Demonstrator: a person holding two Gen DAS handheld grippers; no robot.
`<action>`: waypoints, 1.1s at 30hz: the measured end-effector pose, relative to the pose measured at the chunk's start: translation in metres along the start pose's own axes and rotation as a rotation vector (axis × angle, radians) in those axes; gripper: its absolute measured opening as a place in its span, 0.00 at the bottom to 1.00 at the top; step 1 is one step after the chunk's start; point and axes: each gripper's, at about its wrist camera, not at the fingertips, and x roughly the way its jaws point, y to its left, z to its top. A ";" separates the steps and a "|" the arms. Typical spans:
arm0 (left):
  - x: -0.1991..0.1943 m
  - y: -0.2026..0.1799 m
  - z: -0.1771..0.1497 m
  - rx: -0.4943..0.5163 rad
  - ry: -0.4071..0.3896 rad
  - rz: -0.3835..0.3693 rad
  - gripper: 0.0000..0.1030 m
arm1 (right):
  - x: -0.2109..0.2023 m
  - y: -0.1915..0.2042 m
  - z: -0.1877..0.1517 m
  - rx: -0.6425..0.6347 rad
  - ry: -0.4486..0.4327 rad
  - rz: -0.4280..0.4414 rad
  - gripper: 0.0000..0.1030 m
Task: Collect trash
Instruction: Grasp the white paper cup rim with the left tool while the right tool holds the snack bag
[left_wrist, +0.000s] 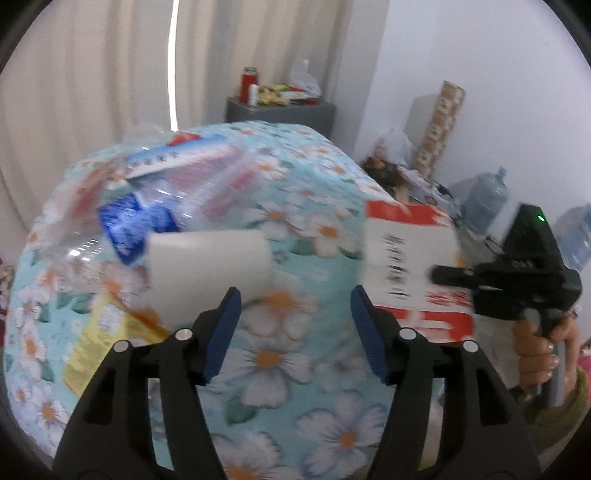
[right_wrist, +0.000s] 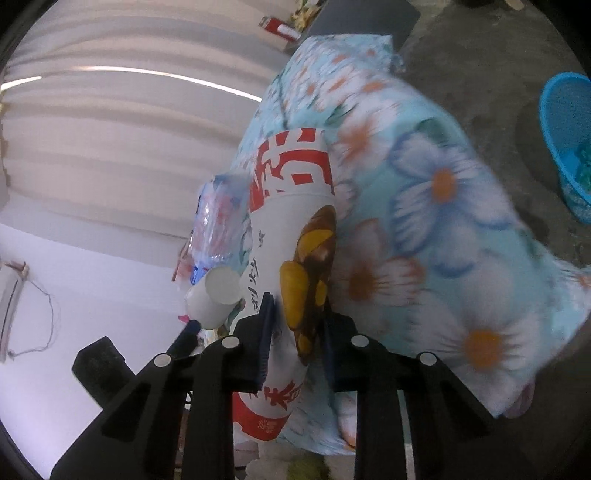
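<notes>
Left wrist view: a floral cover (left_wrist: 295, 350), pale blue with white, orange-centred daisies, smooth printed fabric, fills the middle of the frame over a rounded surface. Trash lies on it. Upper left: a crumpled clear plastic bottle (left_wrist: 122, 221) with a blue label, glossy and creased. Centre left: a white paper cup (left_wrist: 210, 273) on its side, matte, cylindrical. Lower left: a flat yellow packet (left_wrist: 96, 339), blurred. Centre right: a red-and-white carton (left_wrist: 417, 266) with black print, boxy and stiff.

Left gripper (left_wrist: 295, 317): black frame, blue ribbed pads, jaws standing wide with only the fabric showing between them; the cup sits just beyond the left pad. No contact can be confirmed.

Right gripper (right_wrist: 295, 325): jaws narrow, pressing the carton (right_wrist: 288, 229) from both sides. In the right wrist view the carton stretches away from the pads toward frame centre and bears red characters and a brown-and-yellow food picture. In the left wrist view this gripper (left_wrist: 454, 277) comes in from the right edge, a hand (left_wrist: 539, 343) around its handle.

Room: cream pleated curtains (left_wrist: 92, 92) upper left, white wall, grey cabinet (left_wrist: 280, 112) at top centre with a red jar, large water jugs (left_wrist: 484, 203) at right. Right wrist view, right edge: blue mesh basket (right_wrist: 565, 140) on a grey concrete floor (right_wrist: 480, 48).
</notes>
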 end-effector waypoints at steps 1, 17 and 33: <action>0.000 0.004 0.002 0.006 -0.001 0.023 0.60 | -0.001 -0.003 0.000 0.010 0.001 0.004 0.22; 0.003 0.095 0.024 -0.385 0.006 0.058 0.80 | -0.003 -0.004 0.002 0.002 0.003 0.012 0.23; 0.000 0.064 0.027 -0.309 0.058 -0.195 0.40 | -0.004 -0.004 0.000 0.001 -0.002 0.009 0.23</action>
